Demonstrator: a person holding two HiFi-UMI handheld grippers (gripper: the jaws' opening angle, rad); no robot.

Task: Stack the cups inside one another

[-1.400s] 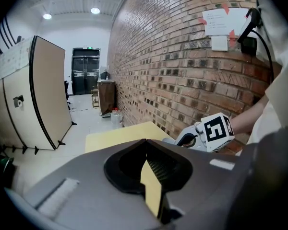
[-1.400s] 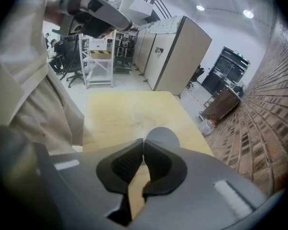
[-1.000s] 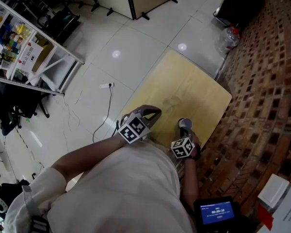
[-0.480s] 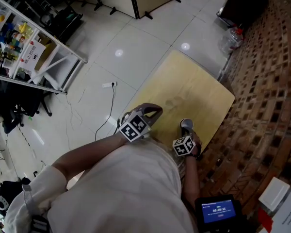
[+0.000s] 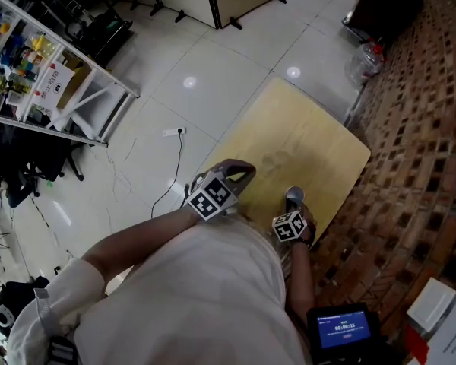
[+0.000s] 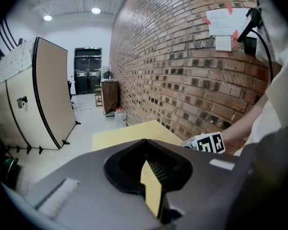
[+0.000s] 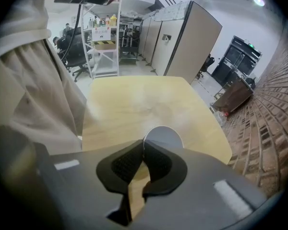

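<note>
R gripper [image 7: 143,146] pinching cup [image 7: 164,136] rim, L gripper [image 6: 145,152] closed

White shirt [image 5: 190,295]; grey left tool [image 5: 242,172] and right tool [image 5: 292,201] bear marker cubes [image 5: 210,198].

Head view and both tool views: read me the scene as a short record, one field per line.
table: yellow wooden top, beside the brick wall
cup: one grey cup, at the right tool's tips; no second cup in view
left tool: jaws together, nothing between them
right tool: jaws closed, apparently on the cup's rim
floor: white tiles, a cable lying on them
stacking: not yet done
</note>
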